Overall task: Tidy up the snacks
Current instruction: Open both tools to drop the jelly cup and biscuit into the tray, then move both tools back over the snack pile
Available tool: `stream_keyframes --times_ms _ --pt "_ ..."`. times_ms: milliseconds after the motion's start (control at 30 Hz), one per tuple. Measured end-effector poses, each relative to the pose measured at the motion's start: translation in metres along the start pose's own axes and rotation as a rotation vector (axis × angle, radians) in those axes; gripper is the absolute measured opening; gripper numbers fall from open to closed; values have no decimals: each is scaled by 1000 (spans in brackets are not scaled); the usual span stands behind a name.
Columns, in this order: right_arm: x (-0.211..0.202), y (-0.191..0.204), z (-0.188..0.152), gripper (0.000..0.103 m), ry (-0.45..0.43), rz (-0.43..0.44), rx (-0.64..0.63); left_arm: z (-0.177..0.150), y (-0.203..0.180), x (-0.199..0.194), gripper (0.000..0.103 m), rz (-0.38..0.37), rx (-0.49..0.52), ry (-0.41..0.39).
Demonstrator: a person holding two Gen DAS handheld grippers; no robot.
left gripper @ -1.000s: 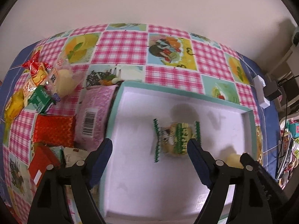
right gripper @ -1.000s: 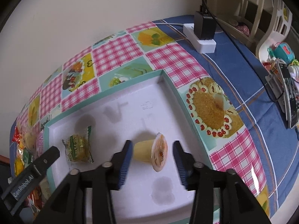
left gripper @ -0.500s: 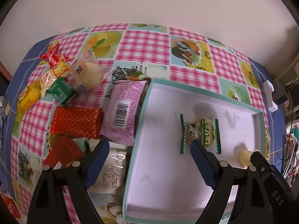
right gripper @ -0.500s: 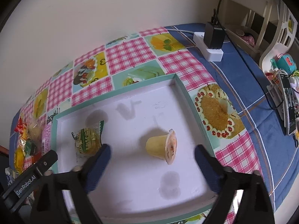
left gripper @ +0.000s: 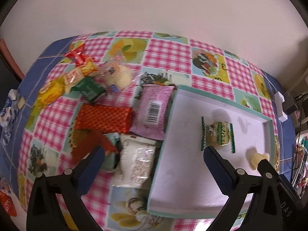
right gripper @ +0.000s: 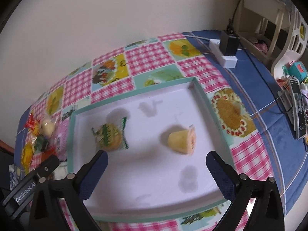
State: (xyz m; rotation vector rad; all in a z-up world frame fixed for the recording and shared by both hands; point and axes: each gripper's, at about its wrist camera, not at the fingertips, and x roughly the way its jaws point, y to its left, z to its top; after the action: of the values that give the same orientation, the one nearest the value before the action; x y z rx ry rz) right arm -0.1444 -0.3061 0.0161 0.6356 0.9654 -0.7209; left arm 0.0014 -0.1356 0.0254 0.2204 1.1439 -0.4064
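So the white tray (left gripper: 192, 173) sits at the right side of the checkered table (left gripper: 169, 48), with just two things in it: a green-wrapped cookie (left gripper: 217, 132) mid-tray and a jelly cup (right gripper: 182, 140) lying on its side toward the right edge. The rest of the snack pile (left gripper: 107, 115) is heaped just off the tray's left edge. My left gripper (left gripper: 154, 154) is still spreading with nothing between its jaws, straddling that edge; my right gripper (right gripper: 156, 158) is wide and empty too. I'd go for the loose top packets first, pinching across the narrow side.
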Motion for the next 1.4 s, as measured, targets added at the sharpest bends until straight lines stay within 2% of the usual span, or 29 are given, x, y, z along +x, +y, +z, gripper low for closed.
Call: stream_keyframes --times_ms 167,400,533,633,800,967,1067,1200,1400 --pt "-5 18 -14 103 26 23 -41 -6 15 -18 102 41 -8 -21" --pt "-17 41 -29 103 33 37 -86 -17 50 -28 102 98 -63 -9" --pt "-21 58 -39 103 59 94 -90 -18 71 -31 102 113 -97 -7" --pt "-23 74 -47 103 79 149 -108 -19 90 -32 102 107 -132 -4" --pt "-25 102 -55 103 87 174 -170 -16 124 -33 102 107 -205 0" --pt "-15 118 -61 103 128 210 -174 -16 159 -31 102 96 -300 12" --pt "-8 125 -64 103 141 203 -179 -18 175 -27 102 91 -354 29" --pt "3 134 -66 103 159 195 -194 -20 183 -17 102 82 -385 59" --pt "20 143 -67 103 166 175 -233 -18 173 3 102 66 -353 108"
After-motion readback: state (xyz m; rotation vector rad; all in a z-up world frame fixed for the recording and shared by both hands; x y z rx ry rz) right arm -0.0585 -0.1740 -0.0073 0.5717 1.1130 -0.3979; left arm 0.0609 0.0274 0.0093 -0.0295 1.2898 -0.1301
